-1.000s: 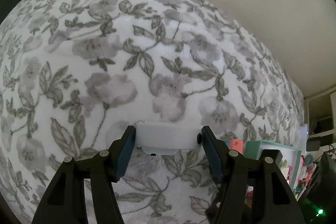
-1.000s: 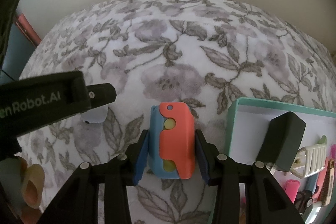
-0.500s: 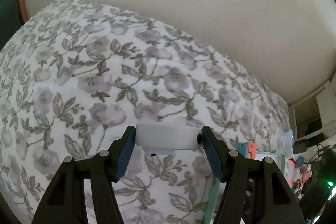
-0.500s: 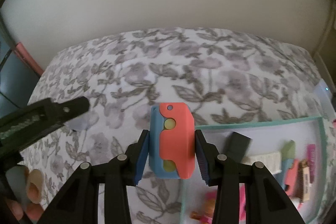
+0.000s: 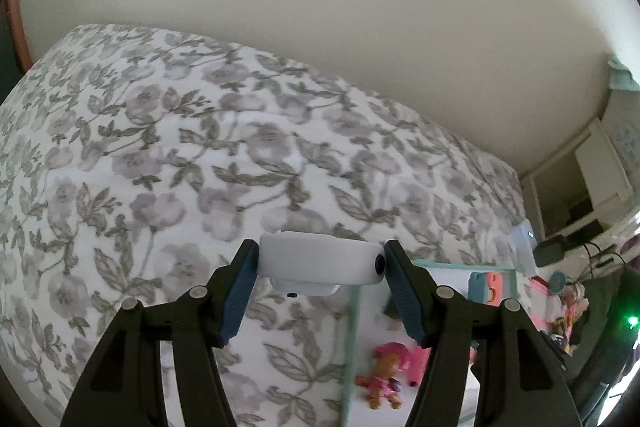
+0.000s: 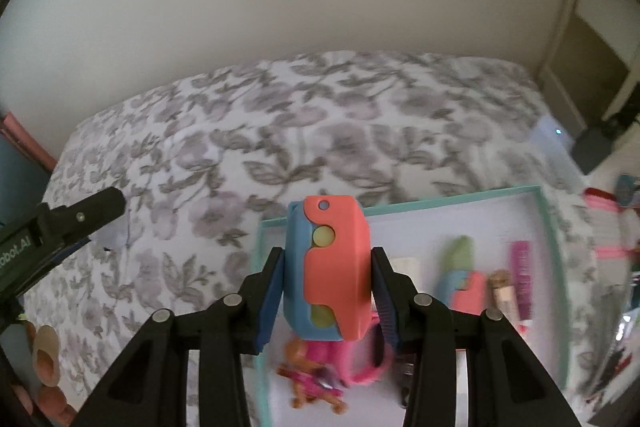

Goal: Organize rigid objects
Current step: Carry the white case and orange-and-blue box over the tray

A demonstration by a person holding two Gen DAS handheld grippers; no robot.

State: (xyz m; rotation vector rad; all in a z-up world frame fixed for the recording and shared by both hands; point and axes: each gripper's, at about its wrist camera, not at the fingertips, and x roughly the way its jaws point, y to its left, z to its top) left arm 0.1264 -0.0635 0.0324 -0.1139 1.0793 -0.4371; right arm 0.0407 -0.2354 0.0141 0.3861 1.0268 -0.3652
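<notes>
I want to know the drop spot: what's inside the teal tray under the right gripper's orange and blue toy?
Inside the teal tray: a pink doll, a second orange and blue toy, a purple stick. The held toy and right gripper hide whatever lies directly beneath.

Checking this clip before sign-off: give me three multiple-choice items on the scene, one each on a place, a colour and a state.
1. Where is the small doll?
A. in the teal-rimmed tray
B. on the bedspread
C. in a gripper

2. The toy in the right gripper is
A. white
B. orange and blue
C. black

3. The left gripper is
A. empty
B. out of view
C. closed on a white case

Key: 1 A, it lies inside the rim; 2 B, both colours show; 3 C, both pads press its ends.
</notes>
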